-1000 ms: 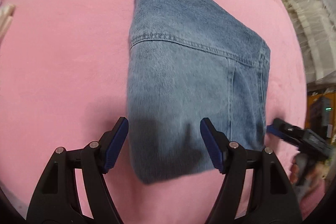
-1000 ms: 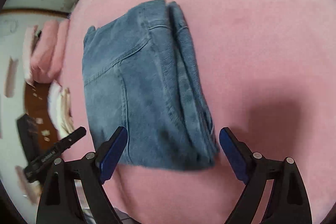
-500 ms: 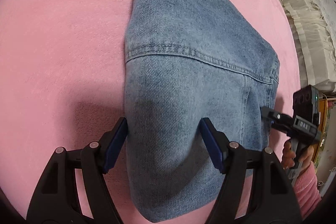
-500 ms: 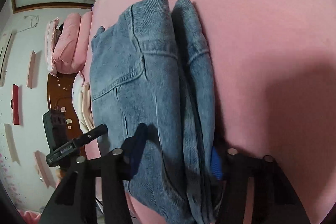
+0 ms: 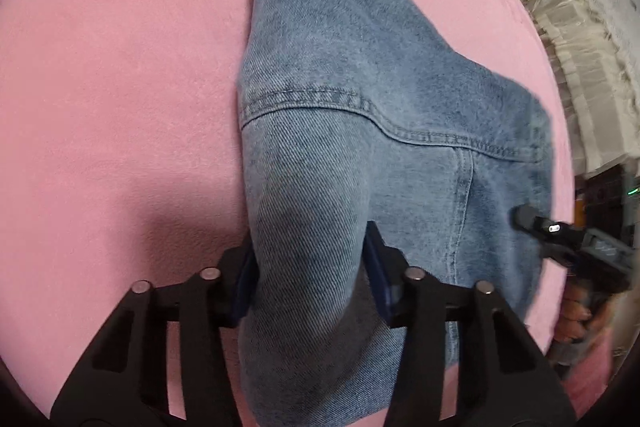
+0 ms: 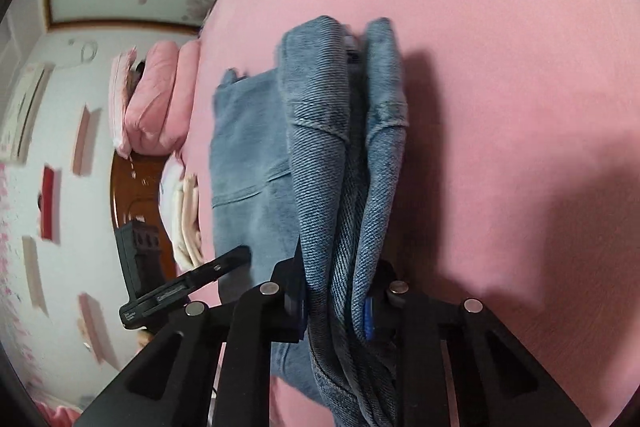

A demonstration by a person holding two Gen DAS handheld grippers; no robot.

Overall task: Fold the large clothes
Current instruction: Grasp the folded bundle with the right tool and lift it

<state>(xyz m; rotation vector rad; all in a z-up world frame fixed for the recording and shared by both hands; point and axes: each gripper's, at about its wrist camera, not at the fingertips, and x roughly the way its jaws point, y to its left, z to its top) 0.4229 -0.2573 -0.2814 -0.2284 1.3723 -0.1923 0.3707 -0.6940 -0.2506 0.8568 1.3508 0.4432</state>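
Left wrist view: the left gripper (image 5: pixel 306 277) is clamped on a bulging fold of the folded jeans (image 5: pixel 360 131), blue pads pressed into either side of the denim at lower centre. The jeans run from there up the middle to a narrow tip near the top edge and spread to the right, with a double-stitched seam (image 5: pixel 400 131) curving across them. The weave is a coarse diagonal twill, faded light blue. All round lies the pink bedspread (image 5: pixel 120 87), soft and plush; there is wide bare room on the left half of the frame and only a thin strip past the jeans' right edge. At lower right the right gripper (image 5: pixel 532 221) touches the jeans' right edge, held by a hand (image 5: pixel 576 315). A white ruffled bed skirt (image 5: pixel 560 27) hangs at upper right.

Right wrist view: the right gripper (image 6: pixel 336 301) is shut on thick bunched layers of the jeans (image 6: pixel 340 155) at lower centre, several rounded denim folds squeezed between its pads and rising toward frame centre. A flatter panel of the denim lies to the left. The bedspread (image 6: pixel 500 87) fills the right half, bare and open. At lower left the left gripper (image 6: pixel 236 257) meets the jeans' left edge. Beyond, on the left, sit pink pillows (image 6: pixel 160 99), a dark wooden headboard (image 6: pixel 132 195) and a pale wall (image 6: pixel 48 187).
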